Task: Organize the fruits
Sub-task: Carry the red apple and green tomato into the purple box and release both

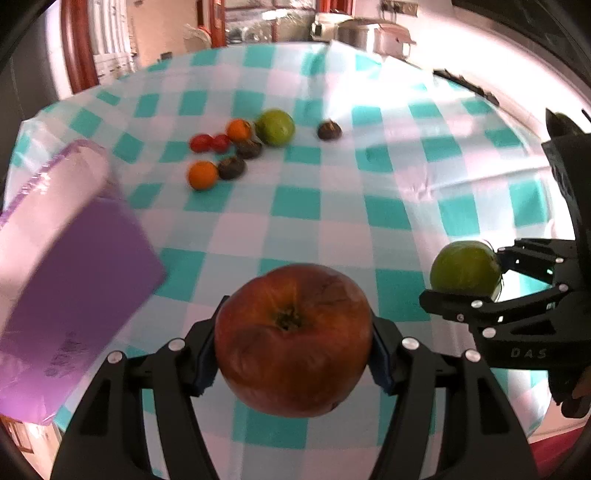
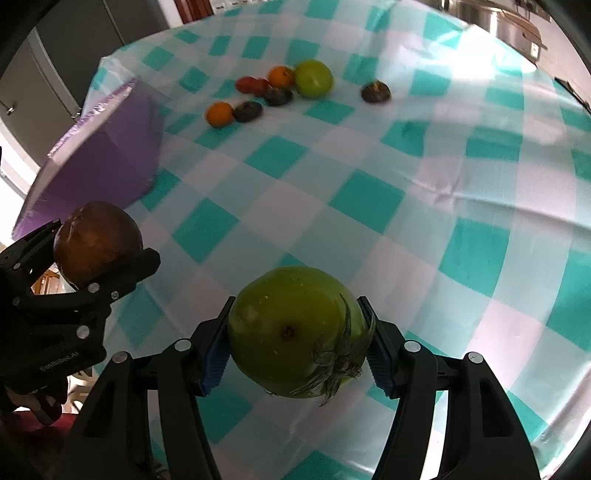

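Note:
My left gripper (image 1: pixel 291 347) is shut on a wrinkled red apple (image 1: pixel 293 343) and holds it above the checked tablecloth (image 1: pixel 332 229); it shows at the left of the right wrist view (image 2: pixel 98 242). My right gripper (image 2: pixel 295 339) is shut on a green tomato (image 2: pixel 299 328), also above the cloth; it shows at the right of the left wrist view (image 1: pixel 465 269). Farther back lie a green tomato (image 1: pixel 276 126), two oranges (image 1: pixel 202 175), two small red tomatoes (image 1: pixel 210 143) and three dark fruits (image 1: pixel 231 167).
A purple box (image 1: pixel 70 266) stands at the table's left edge, beside my left gripper; it also shows in the right wrist view (image 2: pixel 107 155). Metal pots (image 1: pixel 365 33) stand beyond the table's far edge.

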Demonstrator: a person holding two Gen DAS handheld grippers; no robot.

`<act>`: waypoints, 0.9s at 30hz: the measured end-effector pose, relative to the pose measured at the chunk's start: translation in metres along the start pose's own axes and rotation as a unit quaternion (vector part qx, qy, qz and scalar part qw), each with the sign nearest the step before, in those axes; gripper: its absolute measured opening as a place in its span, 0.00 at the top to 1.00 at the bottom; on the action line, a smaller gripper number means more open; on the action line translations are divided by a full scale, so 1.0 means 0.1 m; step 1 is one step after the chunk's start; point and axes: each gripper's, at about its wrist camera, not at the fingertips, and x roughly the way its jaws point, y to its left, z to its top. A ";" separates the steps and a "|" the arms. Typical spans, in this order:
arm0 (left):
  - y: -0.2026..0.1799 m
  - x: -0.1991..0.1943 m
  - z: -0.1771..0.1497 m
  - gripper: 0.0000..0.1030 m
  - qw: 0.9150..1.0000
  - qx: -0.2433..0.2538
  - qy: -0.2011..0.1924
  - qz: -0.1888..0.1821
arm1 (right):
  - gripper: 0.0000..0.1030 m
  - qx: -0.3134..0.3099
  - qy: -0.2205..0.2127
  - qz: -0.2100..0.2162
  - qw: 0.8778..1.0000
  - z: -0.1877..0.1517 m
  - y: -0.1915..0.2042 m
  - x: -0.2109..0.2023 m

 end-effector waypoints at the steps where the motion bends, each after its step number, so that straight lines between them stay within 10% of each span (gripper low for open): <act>1: 0.04 -0.07 0.02 0.37 1.000 -0.005 -0.006 0.002 | 0.39 -0.004 -0.006 0.004 1.000 0.03 0.05 -0.06; 15: 1.49 -1.06 0.42 0.37 0.986 -0.128 -0.094 0.051 | 0.39 -0.055 -0.103 0.080 0.990 1.24 1.21 -0.69; 27: 3.33 -0.75 0.42 0.37 0.975 -0.189 0.036 0.114 | 0.39 -0.106 0.014 0.114 0.988 2.43 2.96 0.44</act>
